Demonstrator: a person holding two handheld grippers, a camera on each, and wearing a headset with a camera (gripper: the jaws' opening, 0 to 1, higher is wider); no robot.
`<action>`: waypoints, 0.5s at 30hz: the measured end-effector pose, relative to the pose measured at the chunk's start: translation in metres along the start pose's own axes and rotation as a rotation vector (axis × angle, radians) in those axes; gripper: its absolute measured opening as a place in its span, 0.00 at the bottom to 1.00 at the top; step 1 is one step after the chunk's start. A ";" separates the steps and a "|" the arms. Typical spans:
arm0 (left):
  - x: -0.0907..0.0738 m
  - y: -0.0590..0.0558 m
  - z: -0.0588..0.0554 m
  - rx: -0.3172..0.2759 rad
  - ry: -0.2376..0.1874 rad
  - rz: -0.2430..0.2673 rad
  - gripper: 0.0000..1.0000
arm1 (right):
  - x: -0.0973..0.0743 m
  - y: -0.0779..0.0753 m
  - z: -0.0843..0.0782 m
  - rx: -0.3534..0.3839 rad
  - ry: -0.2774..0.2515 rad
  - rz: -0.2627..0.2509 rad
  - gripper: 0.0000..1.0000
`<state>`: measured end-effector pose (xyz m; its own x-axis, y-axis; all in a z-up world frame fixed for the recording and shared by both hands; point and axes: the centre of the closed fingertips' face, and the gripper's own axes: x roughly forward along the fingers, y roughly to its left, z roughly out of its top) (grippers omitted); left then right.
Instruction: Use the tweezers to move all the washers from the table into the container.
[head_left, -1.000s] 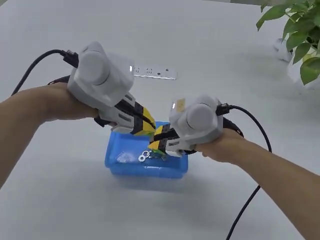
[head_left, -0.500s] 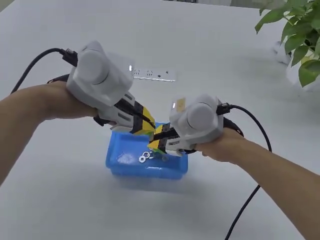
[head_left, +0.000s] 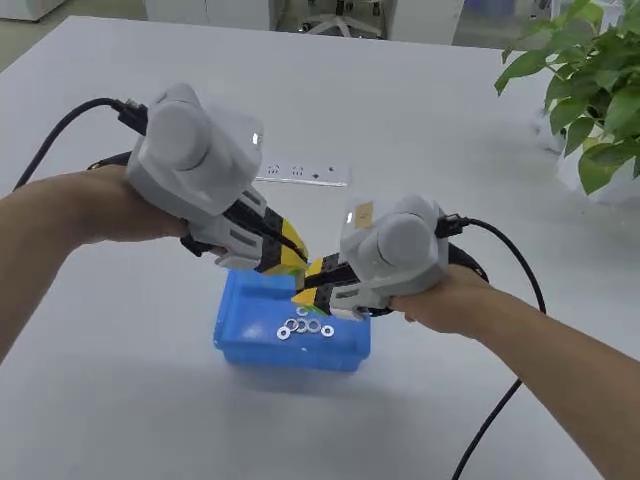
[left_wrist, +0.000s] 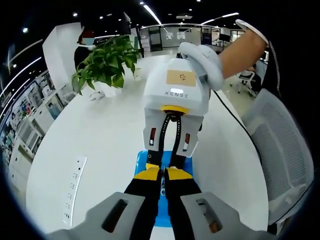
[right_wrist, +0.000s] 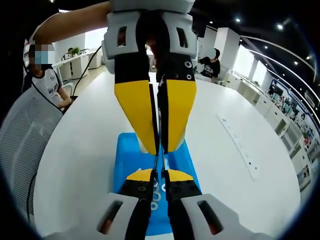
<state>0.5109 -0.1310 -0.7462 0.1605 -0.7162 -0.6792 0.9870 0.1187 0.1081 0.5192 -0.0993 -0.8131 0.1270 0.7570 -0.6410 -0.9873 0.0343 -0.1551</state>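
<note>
Inside the blue container (head_left: 290, 356) lay washers (head_left: 305, 326); above it, left hand-held gripper (head_left: 296, 262) and right hand-held gripper (head_left: 304, 296) clamped the tweezers (right_wrist: 159, 167); transfer seemingly nearly complete.

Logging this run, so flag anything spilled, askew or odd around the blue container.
Nothing stands out. The washers lie together inside the blue container, which sits level on the table. The left gripper and right gripper meet tip to tip above it, both shut on the thin tweezers.
</note>
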 end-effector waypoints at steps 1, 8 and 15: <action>-0.001 -0.001 0.001 0.001 0.000 -0.001 0.06 | -0.001 0.001 0.001 -0.001 -0.002 -0.001 0.10; -0.011 -0.009 0.012 0.022 0.011 0.004 0.06 | -0.013 0.007 0.011 -0.010 -0.018 -0.011 0.11; -0.018 -0.020 0.019 0.039 0.013 0.005 0.06 | -0.023 0.017 0.017 -0.021 -0.022 -0.014 0.11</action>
<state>0.4882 -0.1338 -0.7223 0.1657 -0.7069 -0.6876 0.9856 0.0953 0.1395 0.4984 -0.1049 -0.7883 0.1387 0.7706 -0.6220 -0.9832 0.0319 -0.1798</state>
